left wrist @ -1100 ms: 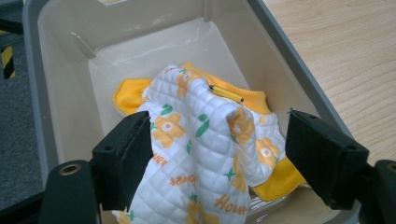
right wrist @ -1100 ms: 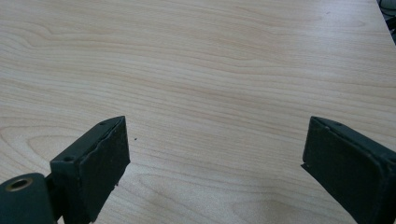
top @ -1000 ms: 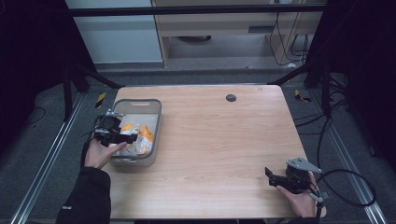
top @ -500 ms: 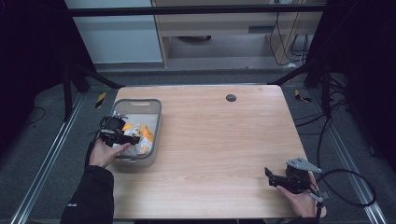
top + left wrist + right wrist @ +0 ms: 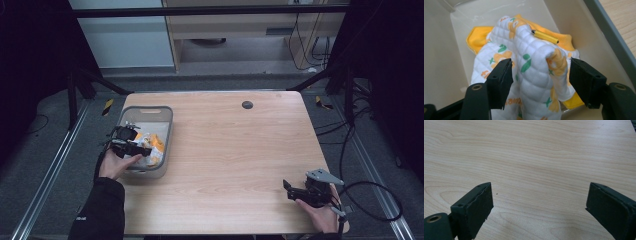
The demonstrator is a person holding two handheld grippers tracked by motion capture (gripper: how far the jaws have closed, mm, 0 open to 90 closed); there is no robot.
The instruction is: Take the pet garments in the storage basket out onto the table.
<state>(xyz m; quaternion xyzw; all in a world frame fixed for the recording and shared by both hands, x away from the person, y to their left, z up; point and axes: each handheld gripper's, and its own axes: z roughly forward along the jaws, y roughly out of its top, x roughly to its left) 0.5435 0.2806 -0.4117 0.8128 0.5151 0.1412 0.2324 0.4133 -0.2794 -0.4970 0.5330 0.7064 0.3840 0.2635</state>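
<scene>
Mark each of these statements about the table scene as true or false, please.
1. The quilted cloth lies inside the grey bin. True.
2. The left gripper has the cloth between its jaws, which have just been closing. True.
3. The right gripper holds a cup. False: its jaws stand open over the bare wooden table.
4. The cloth is plain blue. False: it is white with orange and green prints.
5. A yellow spring rests on the cloth. True.
</scene>
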